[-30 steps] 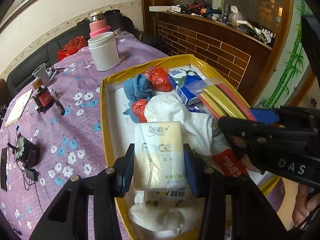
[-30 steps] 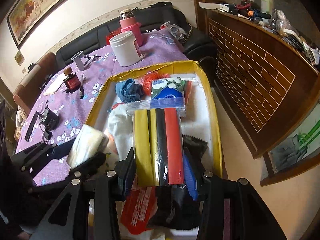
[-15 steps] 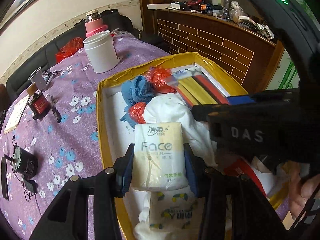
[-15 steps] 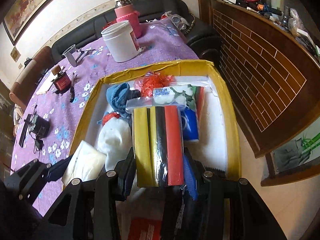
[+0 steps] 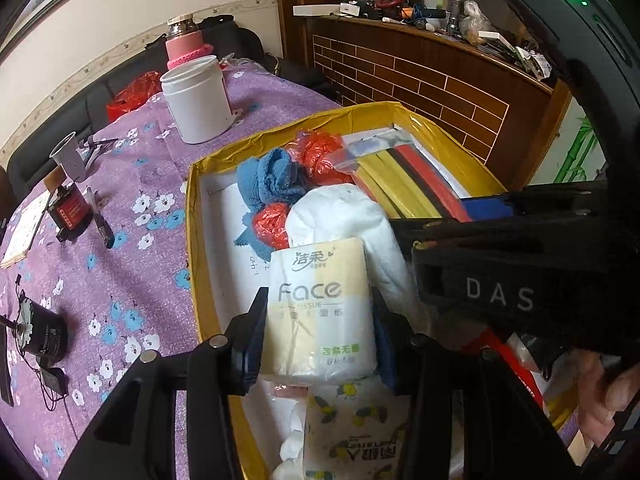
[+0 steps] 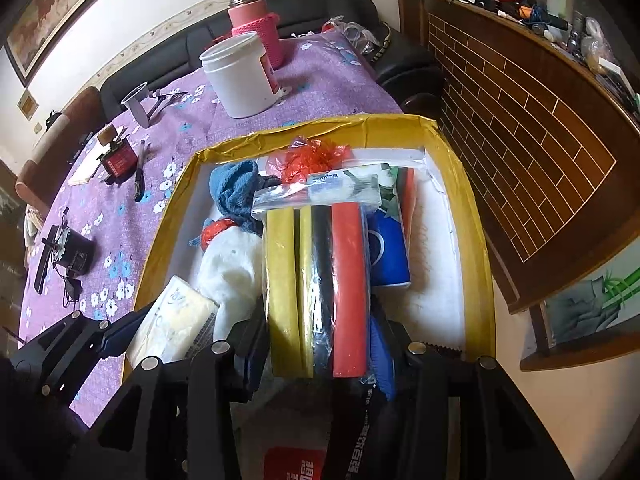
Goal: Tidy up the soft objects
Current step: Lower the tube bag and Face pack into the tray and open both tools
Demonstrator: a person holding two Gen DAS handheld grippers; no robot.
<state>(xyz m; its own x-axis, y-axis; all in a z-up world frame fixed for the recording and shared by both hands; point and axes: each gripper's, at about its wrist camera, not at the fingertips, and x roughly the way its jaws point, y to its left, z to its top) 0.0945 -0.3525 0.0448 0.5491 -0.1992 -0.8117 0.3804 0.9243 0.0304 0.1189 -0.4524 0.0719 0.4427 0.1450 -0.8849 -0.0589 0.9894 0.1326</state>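
The left gripper (image 5: 320, 320) is closed on a pack of tissues (image 5: 320, 312), its blue pads pressing both sides of the pale yellow and white wrapper, which stands upright between them. The right gripper (image 6: 320, 328) clamps a clear bag of coloured strips (image 6: 318, 280): yellow, black and red bands lying lengthwise between its pads.

Both grippers hang over a yellow-rimmed box (image 6: 476, 240) that sits on the bench (image 5: 120, 208), which is covered with a purple flowered cloth. Seen from the left wrist, the right gripper crosses the right side of the view, with part of a hand (image 5: 608, 392) visible beneath it.

Inside the box, just beyond the tissue pack, lies a white cloth bundle (image 5: 344, 216). Past it are a blue towel (image 5: 268, 180) and crumpled red plastic bags (image 5: 320, 156). A blue and white tissue pack (image 6: 388, 248) rests under and to the right of the strip bag. A second, patterned tissue pack (image 5: 352, 432) lies below the held one.

Beyond the box on the bench stand a white tub (image 6: 240, 76) and, behind it, a pink bottle (image 6: 256, 28).
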